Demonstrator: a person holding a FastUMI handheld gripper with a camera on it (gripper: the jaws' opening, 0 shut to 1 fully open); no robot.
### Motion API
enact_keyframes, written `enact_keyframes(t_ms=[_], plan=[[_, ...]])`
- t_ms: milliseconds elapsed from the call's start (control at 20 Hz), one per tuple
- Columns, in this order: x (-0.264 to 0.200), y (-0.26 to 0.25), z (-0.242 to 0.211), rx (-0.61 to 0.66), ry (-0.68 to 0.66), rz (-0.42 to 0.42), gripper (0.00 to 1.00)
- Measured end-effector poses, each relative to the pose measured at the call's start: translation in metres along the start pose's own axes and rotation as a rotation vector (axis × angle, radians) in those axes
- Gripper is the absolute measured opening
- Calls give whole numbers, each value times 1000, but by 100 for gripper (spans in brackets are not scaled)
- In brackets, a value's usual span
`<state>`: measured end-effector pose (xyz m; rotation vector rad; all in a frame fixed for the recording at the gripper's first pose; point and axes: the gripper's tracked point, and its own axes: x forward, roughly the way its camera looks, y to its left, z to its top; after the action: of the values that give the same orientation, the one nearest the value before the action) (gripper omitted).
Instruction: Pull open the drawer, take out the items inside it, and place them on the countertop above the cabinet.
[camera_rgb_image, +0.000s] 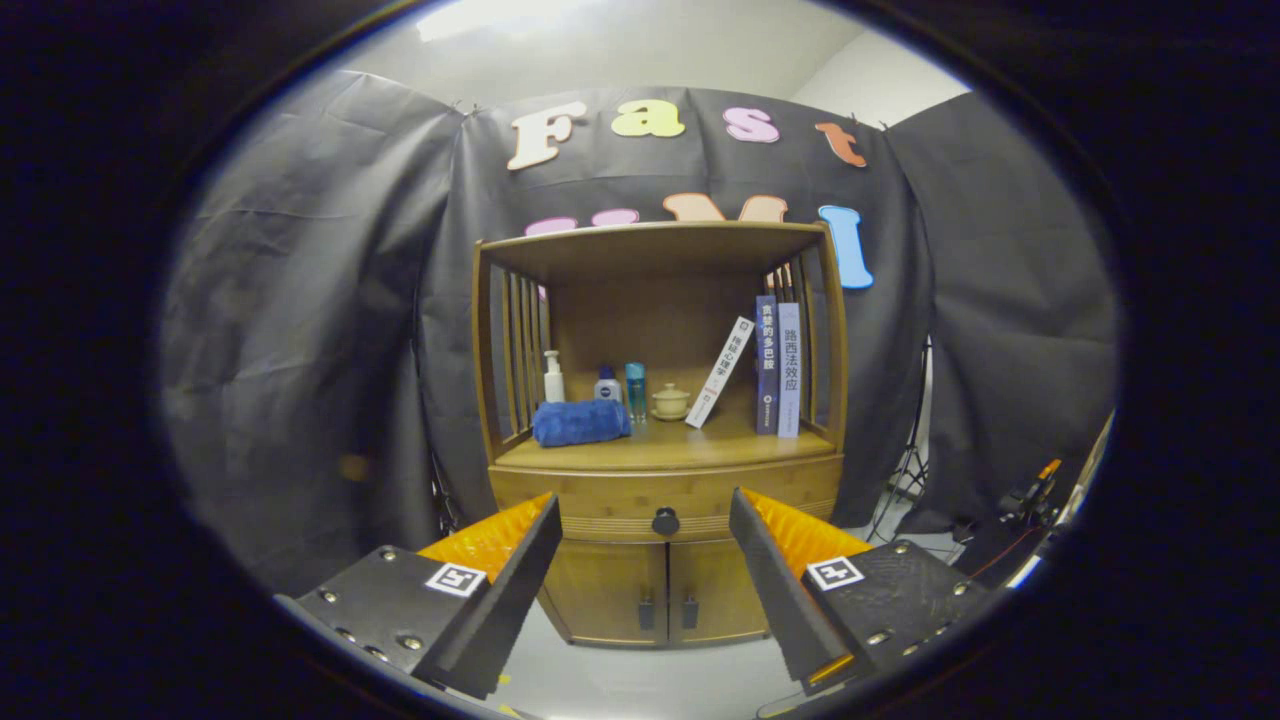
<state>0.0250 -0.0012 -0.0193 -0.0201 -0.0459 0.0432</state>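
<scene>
**A:** What is nearest to us?

**B:** Our gripper (645, 520). Its two fingers are spread wide with nothing between them, so it is open and holding nothing. We judge they are held apart to make room for the knob.

**A:** And just past the fingers?

**B:** At twelve o'clock from the gap sits the knob (665, 521), a small dark round one, centred on the closed drawer (620, 497). The fingers do not touch it; it lies beyond their tips. The drawer is a wide wooden band across the cabinet (600, 585). Whatever is inside it is hidden from us.

**A:** Below that?

**B:** At six o'clock from the knob, two shut doors (665, 592) with small dark handles.

**A:** And above?

**B:** The countertop (690, 448), where the items must end up. From nine o'clock to three o'clock it holds a rolled blue towel (581, 422), a pump bottle (553, 378), two small bottles, a little lidded pot (670, 402), a leaning book (720, 372) and two upright books (778, 365). The front middle looks bare, so we judge it the likeliest landing spot.

**A:** How far along are we?

**B:** At the start, we think.
</scene>
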Motion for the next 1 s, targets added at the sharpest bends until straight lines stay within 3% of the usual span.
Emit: enact_keyframes(t_ms=[350, 700, 800, 1000], plan=[[74, -12, -15, 24, -102, 18, 100], [177, -32, -81, -46, -55, -38, 100], [203, -25, -104, -30, -22, -10, 100], [239, -32, -149, -46, 45, -32, 100]])
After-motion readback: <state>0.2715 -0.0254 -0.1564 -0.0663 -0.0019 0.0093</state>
